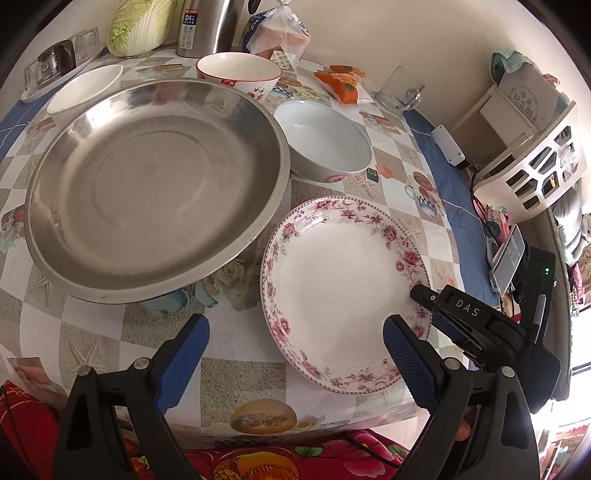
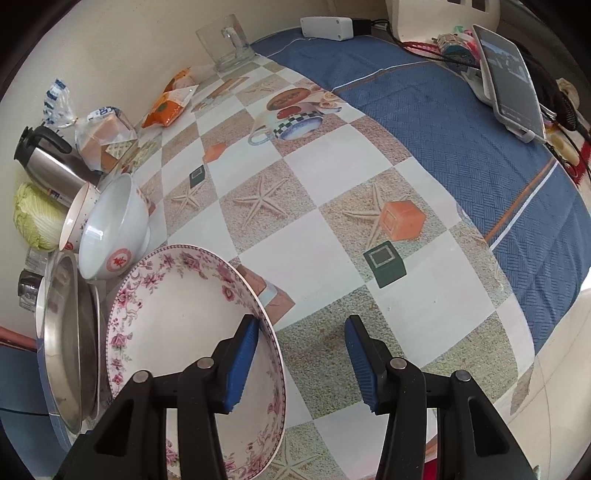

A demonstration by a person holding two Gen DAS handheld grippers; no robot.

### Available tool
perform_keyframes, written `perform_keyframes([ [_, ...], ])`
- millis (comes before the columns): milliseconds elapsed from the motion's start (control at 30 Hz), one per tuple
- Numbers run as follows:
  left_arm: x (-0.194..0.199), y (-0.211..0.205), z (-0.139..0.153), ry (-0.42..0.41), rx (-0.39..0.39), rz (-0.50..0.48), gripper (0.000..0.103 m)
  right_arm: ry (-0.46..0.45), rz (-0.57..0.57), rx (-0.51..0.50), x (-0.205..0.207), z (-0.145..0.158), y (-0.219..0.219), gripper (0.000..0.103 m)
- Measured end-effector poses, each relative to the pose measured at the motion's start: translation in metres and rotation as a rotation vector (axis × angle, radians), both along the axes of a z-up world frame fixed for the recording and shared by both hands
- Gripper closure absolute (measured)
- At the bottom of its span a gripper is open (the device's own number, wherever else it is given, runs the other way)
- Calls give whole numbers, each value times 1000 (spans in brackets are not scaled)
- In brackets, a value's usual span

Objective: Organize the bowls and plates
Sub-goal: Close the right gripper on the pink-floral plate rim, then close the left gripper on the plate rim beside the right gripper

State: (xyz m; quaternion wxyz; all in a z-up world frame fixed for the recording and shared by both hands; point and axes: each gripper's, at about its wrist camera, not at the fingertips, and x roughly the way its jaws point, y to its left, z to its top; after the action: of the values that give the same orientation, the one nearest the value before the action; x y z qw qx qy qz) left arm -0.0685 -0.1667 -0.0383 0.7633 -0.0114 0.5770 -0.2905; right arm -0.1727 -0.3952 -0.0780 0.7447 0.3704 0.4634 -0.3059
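Presently the floral plate [image 1: 343,291] lies flat on the counter [image 1: 236,376], its rim under the right-hand finger of the left gripper [image 1: 295,354]. Left gripper's fingers [image 1: 184,354] stand wide apart, empty, above the counter's near edge. Right gripper [image 2: 301,363] has its fingers [image 2: 242,363] apart: one blue pad sits inside the plate's rim [image 2: 177,332], the other outside over bare counter; whether the inner pad presses the rim cannot be told, and the rim is not clamped between them.

Beyond the left gripper's left finger sits the steel basin [image 1: 155,188], just beside the plate. Beyond the plate stands a white bowl [image 1: 325,144], close to the basin's far side. Farther out: a red-patterned bowl [image 1: 240,75] and a small white bowl [image 1: 86,90], both near the basin's far rim.

Along the wall: a cabbage [image 1: 138,26], a steel flask [image 1: 207,27], a bagged loaf [image 1: 279,35], an orange packet [image 1: 341,83] and a glass mug [image 1: 399,88]. Off to the right lies a phone [image 2: 511,79] on a blue cloth [image 2: 443,110]
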Motion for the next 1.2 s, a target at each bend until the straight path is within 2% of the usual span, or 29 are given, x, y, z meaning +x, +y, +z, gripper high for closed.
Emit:
perform_keyframes([
  [233, 1, -7, -18, 69, 0, -3, 13, -69, -34, 44, -16, -3, -13, 51],
  [267, 1, -8, -20, 72, -1, -3, 21, -78, -37, 49, -16, -3, -14, 51],
  [300, 2, -11, -21, 73, 1, -3, 24, -89, -41, 56, -17, -4, -15, 51],
  [467, 9, -16, -33, 94, 18, 12, 30, -161, -58, 108, -16, -8, -19, 59],
  [533, 11, -17, -38, 106, 24, 20, 33, -188, -58, 137, -17, -10, -19, 68],
  [667, 16, -17, -43, 122, 26, 34, 41, -199, -48, 161, -14, -13, -17, 76],
  [733, 18, -16, -44, 122, 26, 38, 42, -199, -39, 166, -13, -13, -16, 81],
  [933, 21, -20, -45, 103, 26, 37, 45, -204, -36, 197, -12, -17, -15, 87],
  [1200, 29, -18, -46, 111, -22, 63, 45, -212, -35, 213, -12, -20, -14, 88],
])
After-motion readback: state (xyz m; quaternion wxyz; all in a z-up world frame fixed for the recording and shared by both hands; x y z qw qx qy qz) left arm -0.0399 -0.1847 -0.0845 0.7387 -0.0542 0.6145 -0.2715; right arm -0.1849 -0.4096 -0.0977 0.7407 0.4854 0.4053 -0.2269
